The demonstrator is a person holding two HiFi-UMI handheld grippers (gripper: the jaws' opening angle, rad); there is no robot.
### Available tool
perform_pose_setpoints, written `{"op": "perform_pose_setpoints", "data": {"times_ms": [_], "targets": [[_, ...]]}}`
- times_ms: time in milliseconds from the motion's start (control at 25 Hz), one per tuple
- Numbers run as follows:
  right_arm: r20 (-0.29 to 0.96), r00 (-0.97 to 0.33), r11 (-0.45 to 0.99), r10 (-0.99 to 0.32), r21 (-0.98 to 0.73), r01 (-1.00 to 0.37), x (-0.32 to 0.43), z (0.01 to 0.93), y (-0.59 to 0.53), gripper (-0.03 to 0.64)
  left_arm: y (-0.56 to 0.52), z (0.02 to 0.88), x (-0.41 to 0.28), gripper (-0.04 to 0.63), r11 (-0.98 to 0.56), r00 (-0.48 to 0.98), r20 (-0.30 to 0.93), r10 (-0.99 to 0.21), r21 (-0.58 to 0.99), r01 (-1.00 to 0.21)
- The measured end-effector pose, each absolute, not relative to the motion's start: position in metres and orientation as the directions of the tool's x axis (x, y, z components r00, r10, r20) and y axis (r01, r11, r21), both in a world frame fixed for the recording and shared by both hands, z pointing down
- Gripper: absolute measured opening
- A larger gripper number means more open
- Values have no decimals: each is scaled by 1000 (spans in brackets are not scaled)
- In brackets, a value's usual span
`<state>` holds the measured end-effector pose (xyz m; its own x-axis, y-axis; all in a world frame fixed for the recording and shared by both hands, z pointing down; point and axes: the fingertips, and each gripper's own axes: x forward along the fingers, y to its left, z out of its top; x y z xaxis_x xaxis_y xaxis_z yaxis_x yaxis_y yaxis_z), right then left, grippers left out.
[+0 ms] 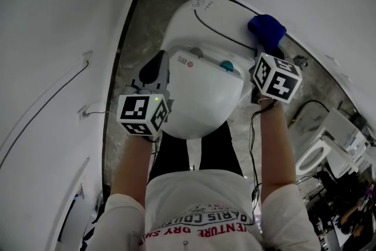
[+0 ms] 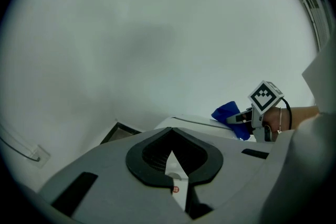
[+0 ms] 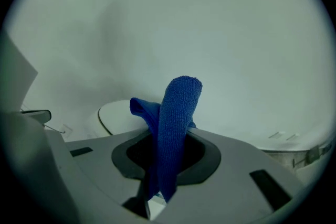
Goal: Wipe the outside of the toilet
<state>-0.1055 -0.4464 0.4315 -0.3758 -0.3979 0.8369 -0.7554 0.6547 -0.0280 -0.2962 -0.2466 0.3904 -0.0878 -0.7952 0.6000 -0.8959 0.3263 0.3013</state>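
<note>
The white toilet [image 1: 202,100] stands below me with its lid down and its tank lid [image 1: 205,17] at the far end. My right gripper [image 1: 265,47] is shut on a blue cloth [image 1: 267,29], which rests at the tank's right rear corner. In the right gripper view the cloth [image 3: 178,107] stands up from between the jaws of that gripper [image 3: 167,144], with the tank lid [image 3: 115,118] behind. My left gripper [image 1: 155,63] hovers by the toilet's left side, shut with nothing held. The left gripper view shows its jaws [image 2: 171,135] together, the cloth [image 2: 227,113] off to the right.
A white wall [image 1: 53,38] runs close along the left, with a thin cable [image 1: 47,109] on it. Dark speckled floor [image 1: 132,38] surrounds the toilet. More white fixtures [image 1: 317,156] and a black cable [image 1: 305,104] lie at the right. The person's legs stand just before the bowl.
</note>
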Motion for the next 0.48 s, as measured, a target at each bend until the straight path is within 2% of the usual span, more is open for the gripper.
{"op": "perform_pose_setpoints", "data": {"times_ms": [320,480], "targets": [[848,-352,754,-396,82,-652,-162,433,-432,77,-231,395,-323,6,359,-117,592,-797,310,-881],[859,-334,825,-388,162,-542,-189,436,-422,77,-218,397,-336,6,377,-130,589,-797,319,-870]]}}
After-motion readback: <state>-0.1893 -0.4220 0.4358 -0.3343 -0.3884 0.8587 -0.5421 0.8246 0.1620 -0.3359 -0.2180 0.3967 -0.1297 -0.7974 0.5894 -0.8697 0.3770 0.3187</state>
